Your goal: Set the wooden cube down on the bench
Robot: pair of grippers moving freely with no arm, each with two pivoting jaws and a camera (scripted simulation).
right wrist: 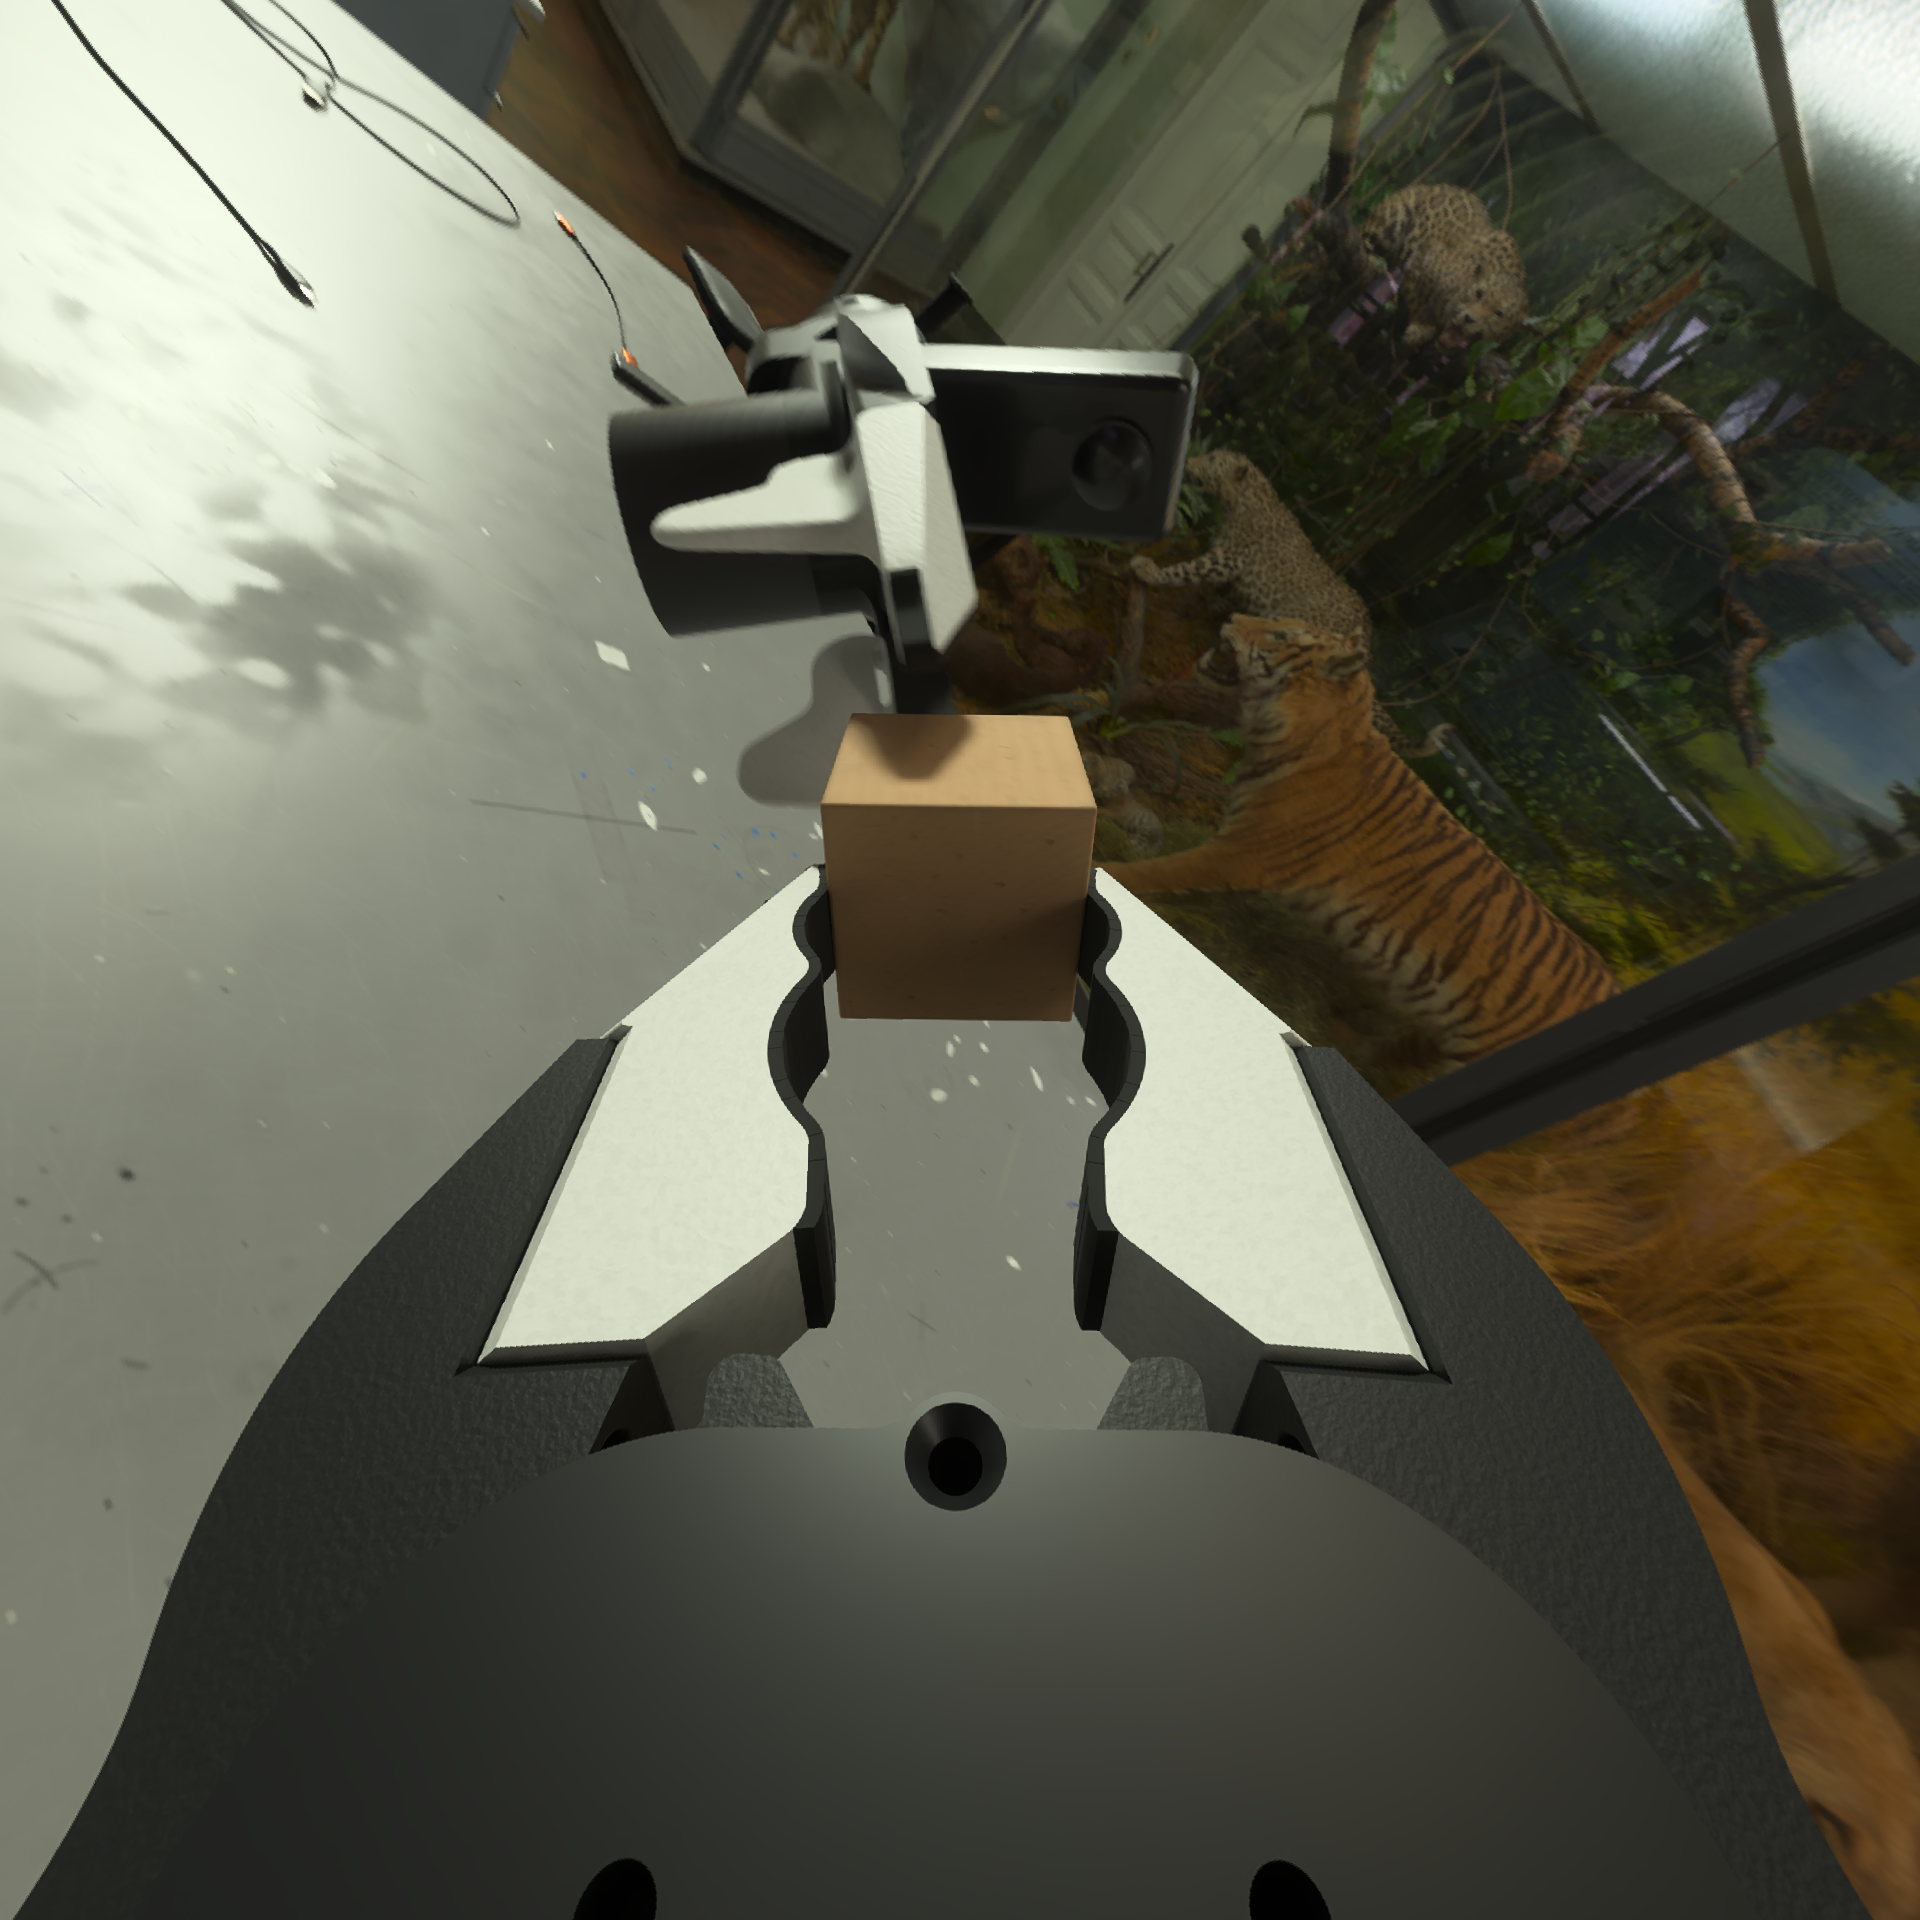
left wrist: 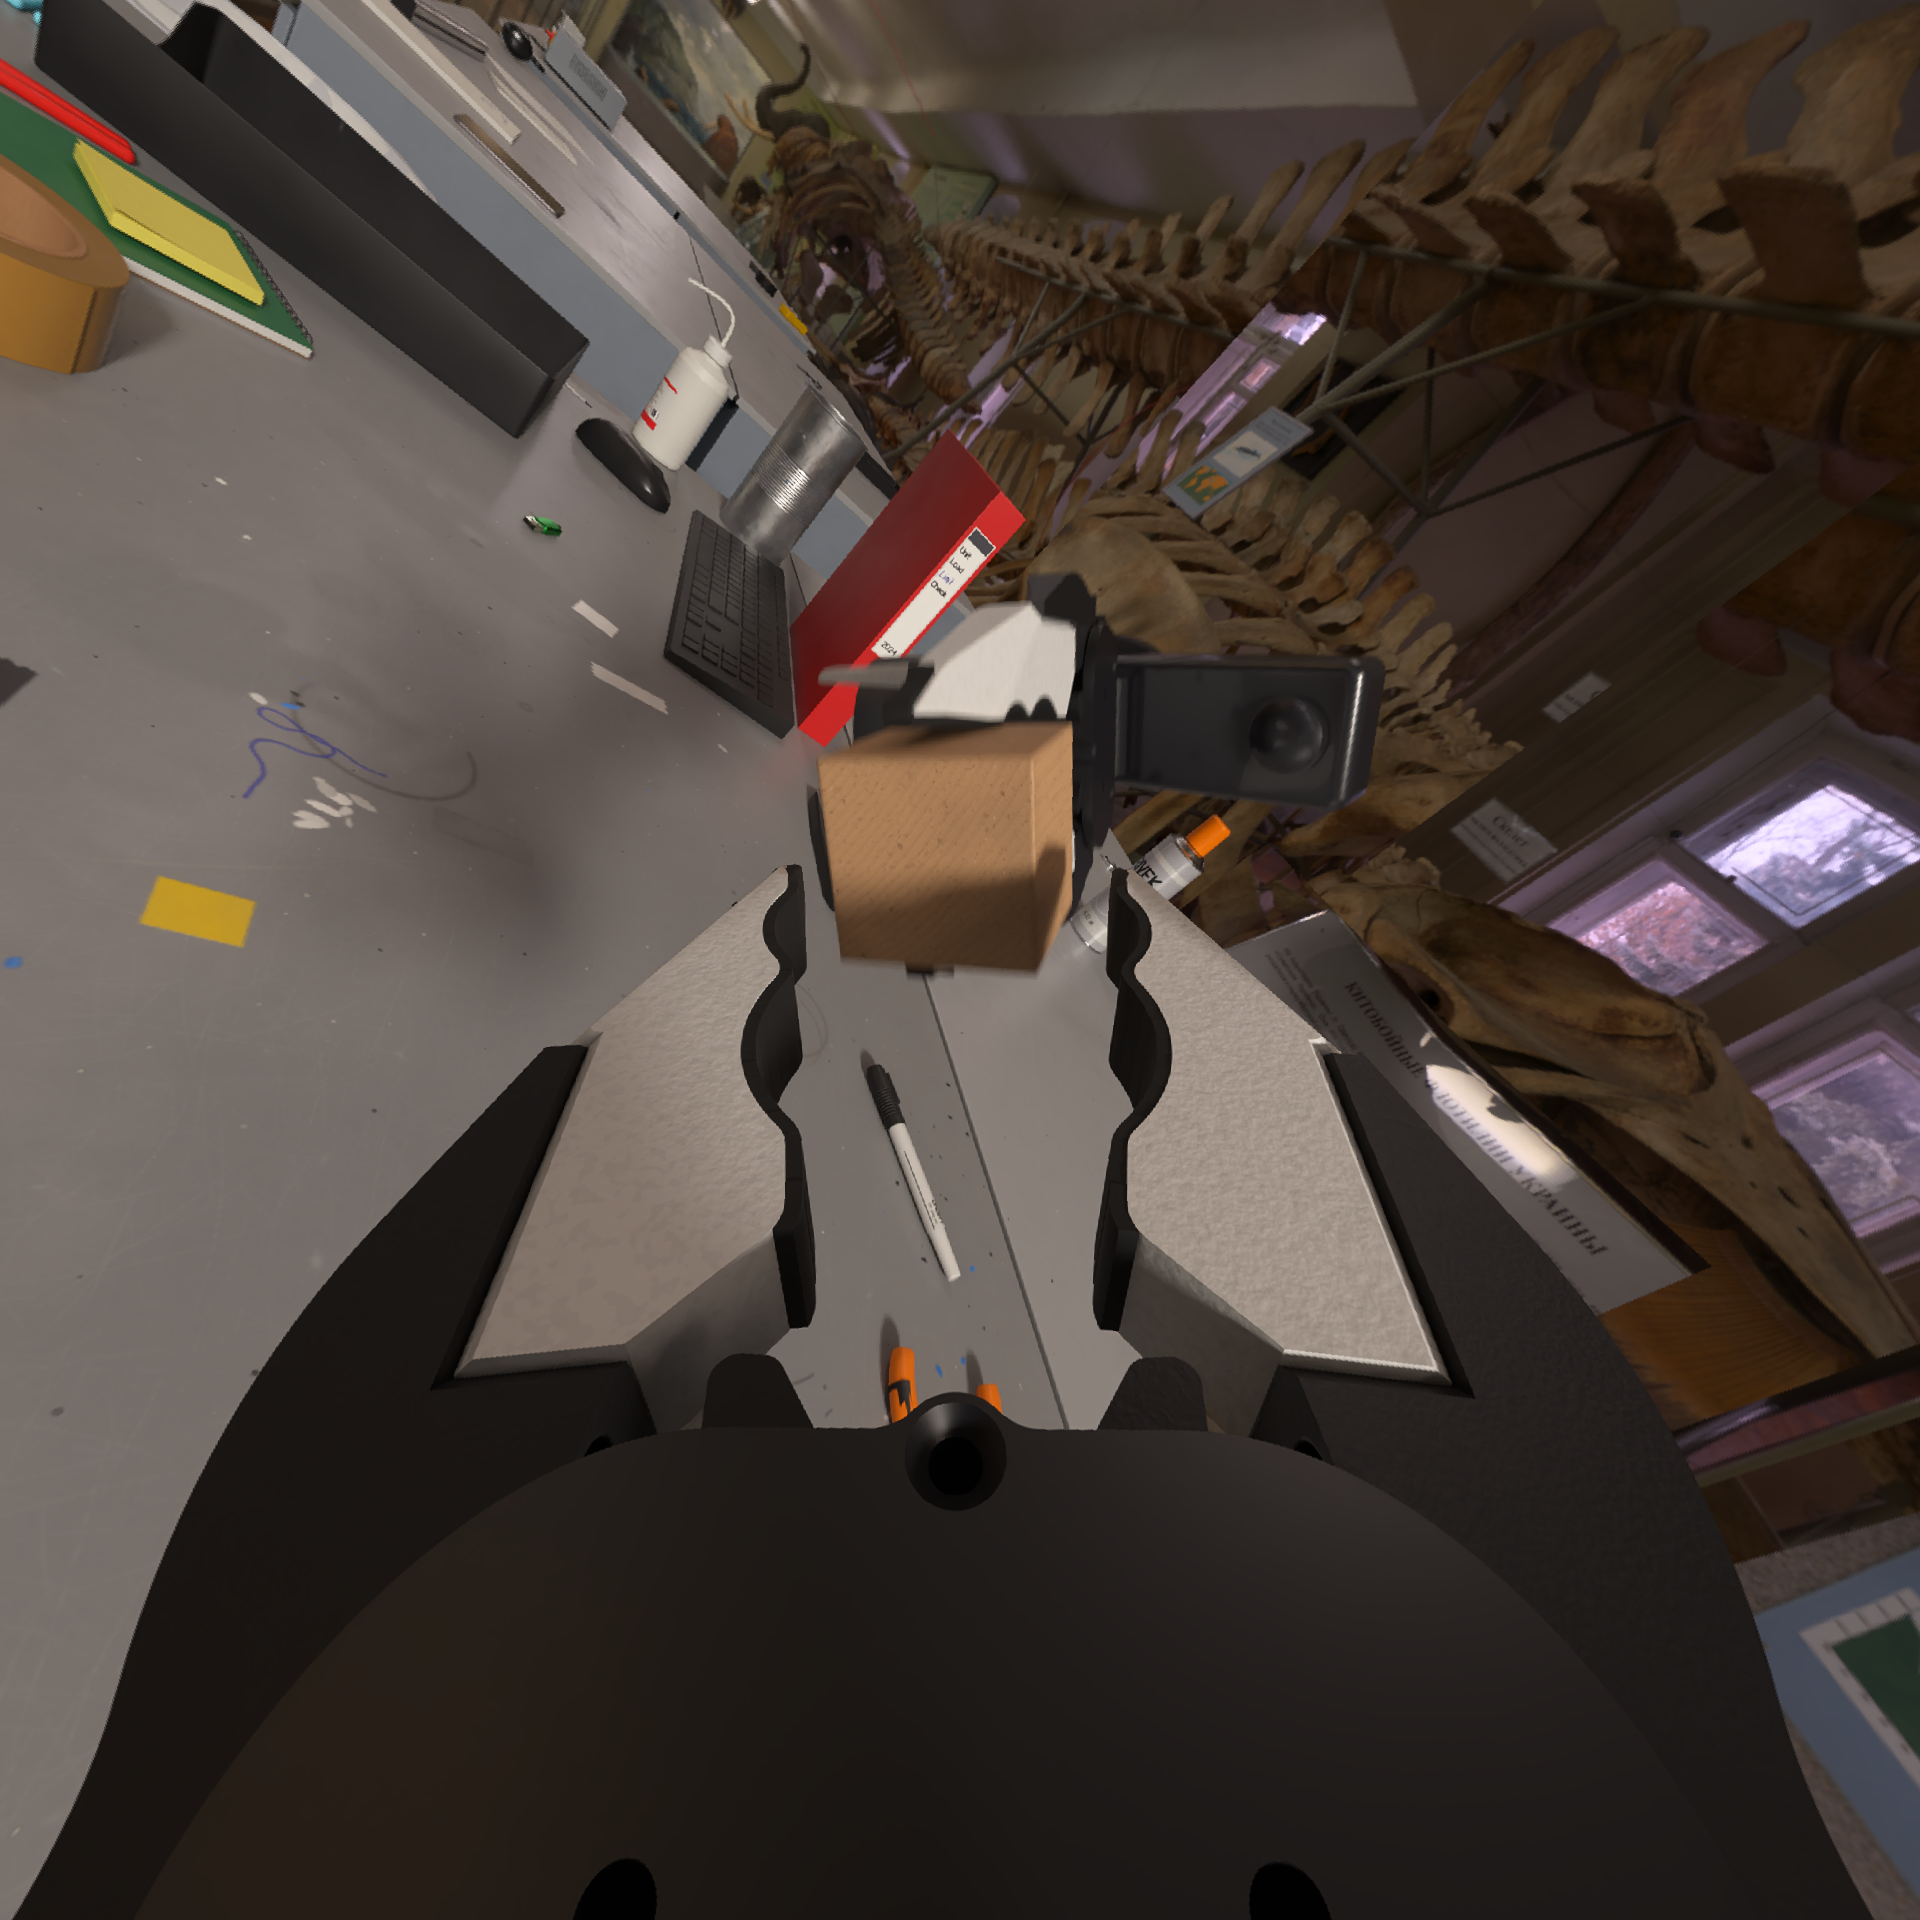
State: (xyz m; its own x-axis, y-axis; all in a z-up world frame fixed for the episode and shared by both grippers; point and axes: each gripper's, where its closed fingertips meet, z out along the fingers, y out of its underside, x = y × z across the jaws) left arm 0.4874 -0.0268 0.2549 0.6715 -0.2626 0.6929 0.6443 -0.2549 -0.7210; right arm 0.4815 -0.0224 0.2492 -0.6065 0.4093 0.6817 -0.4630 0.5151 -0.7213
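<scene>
The wooden cube [right wrist: 956,894] sits between the fingertips of my right gripper [right wrist: 956,906], which is shut on its two sides and holds it above the grey bench [right wrist: 312,935]. In the left wrist view the cube [left wrist: 945,852] hangs just beyond the tips of my left gripper [left wrist: 956,885], which is open and empty, over the bench [left wrist: 364,1039]. A white finger [left wrist: 997,665] of the right gripper lies on the cube's top there. The left gripper's fingers [right wrist: 904,540] show beyond the cube in the right wrist view, close to its far top edge.
A marker pen [left wrist: 914,1174] lies on the bench under the left gripper. A keyboard [left wrist: 732,618], red binder [left wrist: 894,582], metal can [left wrist: 795,473], white bottle [left wrist: 686,400] and mouse [left wrist: 623,462] stand farther off. Thin cables [right wrist: 260,239] lie far on the bench.
</scene>
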